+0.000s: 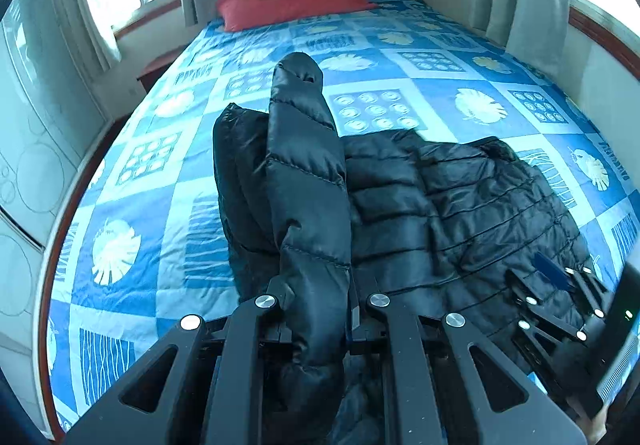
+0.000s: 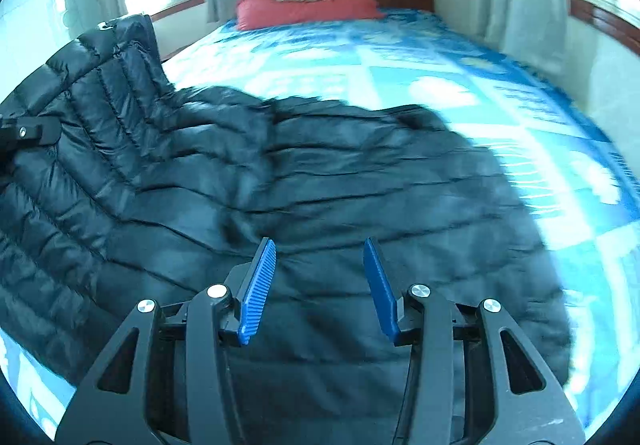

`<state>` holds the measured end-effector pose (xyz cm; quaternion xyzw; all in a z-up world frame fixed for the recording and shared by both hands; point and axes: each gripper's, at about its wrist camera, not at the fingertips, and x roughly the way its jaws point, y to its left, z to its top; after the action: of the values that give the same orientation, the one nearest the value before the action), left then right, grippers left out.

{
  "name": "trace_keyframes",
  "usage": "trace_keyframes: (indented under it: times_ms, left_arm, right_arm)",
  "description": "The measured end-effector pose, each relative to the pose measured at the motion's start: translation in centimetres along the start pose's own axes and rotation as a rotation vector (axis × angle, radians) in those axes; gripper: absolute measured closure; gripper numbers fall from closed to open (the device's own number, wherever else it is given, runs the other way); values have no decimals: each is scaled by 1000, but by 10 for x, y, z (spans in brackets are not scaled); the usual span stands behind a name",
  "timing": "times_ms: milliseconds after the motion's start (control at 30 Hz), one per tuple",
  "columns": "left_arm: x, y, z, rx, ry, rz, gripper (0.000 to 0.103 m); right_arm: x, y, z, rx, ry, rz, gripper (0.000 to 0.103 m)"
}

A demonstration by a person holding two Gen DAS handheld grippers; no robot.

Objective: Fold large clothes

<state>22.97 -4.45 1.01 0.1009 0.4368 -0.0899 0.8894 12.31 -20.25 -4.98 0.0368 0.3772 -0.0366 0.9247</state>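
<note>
1. Two tools show in the left wrist view. The left tool (image 1: 316, 297) is low at the front and points up the bed (image 1: 400, 57).
2. Its two black fingers are squeezed tight on a puffy sleeve (image 1: 308, 173) of the black jacket (image 1: 460, 197). The sleeve is lifted and sticks up between the fingers, away from the camera.
3. The rest of the jacket lies on the blue and white blanket (image 1: 132, 205), off to the right of the sleeve. It is shiny and has puffy rows with stitched lines.
4. The right tool (image 1: 560, 285) peeks in at the lower right, over the jacket's edge. A bit of its blue pad shows.
5. A red pillow (image 1: 296, 1) lies at the far end of the bed.
6. In the right wrist view, the right tool (image 2: 320, 285) hangs over the jacket (image 2: 320, 185). Its blue pads (image 2: 258, 293) are spread apart with nothing between them.
7. The jacket fills the middle of this view, spread flat on the bed (image 2: 500, 85). Its left part lifts up toward the left tool (image 2: 28, 133) at the left edge.
8. This view is a bit blurry.
</note>
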Motion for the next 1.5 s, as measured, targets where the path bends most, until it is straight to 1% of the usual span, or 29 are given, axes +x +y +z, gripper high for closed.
trace_keyframes:
  times_ms: [133, 200, 233, 367, 467, 633, 733, 867, 1000, 1100, 1167, 1233, 1300, 1367, 1433, 1500]
  left_arm:
    - [2, -43, 9, 28, -11, 9, 89]
    - [5, -63, 12, 42, -12, 10, 89]
    - [7, -75, 13, 52, -12, 11, 90]
    - [16, -114, 14, 77, -7, 24, 90]
    - [24, -135, 15, 77, -1, 35, 90]
    - [36, -171, 9, 98, 11, 51, 90]
    - [45, -196, 1, 130, 11, 76, 90]
    - [60, -227, -13, 158, 35, 95, 89]
    - [69, -247, -24, 193, 39, 127, 89]
    - [63, -252, -25, 198, 21, 135, 88]
    - [54, -253, -25, 184, 12, 107, 80]
    - [47, -255, -24, 178, 1, 77, 75]
    - [39, -258, -24, 172, -5, 58, 73]
    - [30, -260, -23, 159, -7, 18, 68]
    - [18, -264, -25, 156, -8, -49, 68]
    - [3, -271, -27, 180, -21, -70, 68]
  right_arm:
    - [-23, -49, -12, 37, -26, -77, 57]
    - [-32, -65, -18, 57, -35, -117, 53]
    - [-37, -80, -21, 73, -39, -143, 48]
    - [-44, -119, -34, 150, -27, -176, 47]
    - [-45, -139, -44, 181, -11, -193, 47]
    - [-50, -162, -60, 193, -2, -224, 46]
    - [-49, -174, -66, 209, 10, -232, 45]
    - [-45, -190, -69, 249, 24, -253, 45]
    - [-45, -197, -69, 250, 24, -272, 45]
    - [-44, -201, -71, 261, 33, -275, 45]
    - [-43, -204, -73, 267, 39, -280, 45]
    - [-42, -206, -74, 270, 42, -282, 45]
    - [-43, -209, -76, 269, 46, -293, 45]
    - [-44, -213, -77, 272, 50, -304, 45]
    - [-46, -216, -79, 273, 57, -320, 45]
    - [-47, -218, -81, 272, 62, -330, 45]
